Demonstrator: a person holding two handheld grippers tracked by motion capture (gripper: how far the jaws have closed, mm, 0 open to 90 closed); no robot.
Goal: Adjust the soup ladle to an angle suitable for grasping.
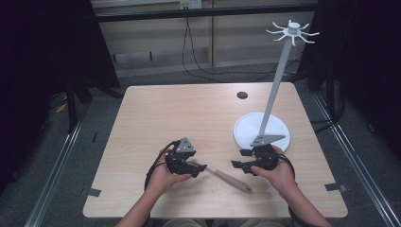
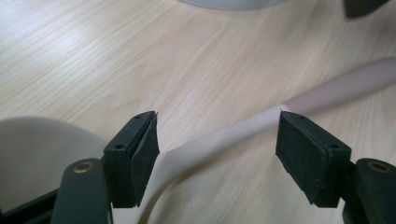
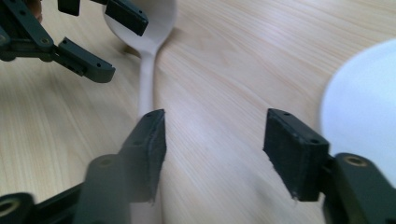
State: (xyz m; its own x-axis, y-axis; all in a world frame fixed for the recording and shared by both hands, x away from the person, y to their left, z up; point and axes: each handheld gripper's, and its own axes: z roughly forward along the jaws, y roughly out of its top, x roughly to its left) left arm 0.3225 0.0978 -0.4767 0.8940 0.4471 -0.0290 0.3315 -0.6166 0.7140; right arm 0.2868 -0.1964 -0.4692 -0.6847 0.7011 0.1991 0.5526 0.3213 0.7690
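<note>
- Near the table's front edge, a little right of its middle, lies a pale spoon [image 1: 226,176], flat on the wood, its handle running toward the front right and its bowl toward the left.
- The left gripper [image 1: 196,169] sits over the bowl end, held in the person's left hand [image 1: 163,176]. In the left gripper view the jaws stand moderately apart with the spoon's neck [image 2: 219,137] between them; the pads are clear of it on both sides, so nothing is gripped.
- The right gripper [image 1: 239,159] is held in the right hand [image 1: 279,172] just beyond the handle, pointing left. In the right gripper view its jaws are also set moderately wide with bare table between them; the spoon's handle [image 3: 147,88] passes beside and behind the left-hand pad.
- Just behind the right gripper, toward the table's right edge, stands a white stand [image 1: 274,90]: a round base [image 1: 248,130], a thin leaning pole and a ring of hooks [image 1: 292,32] on top.
- Near the back edge, right of centre, is a dark round cable hole [image 1: 242,95].
</note>
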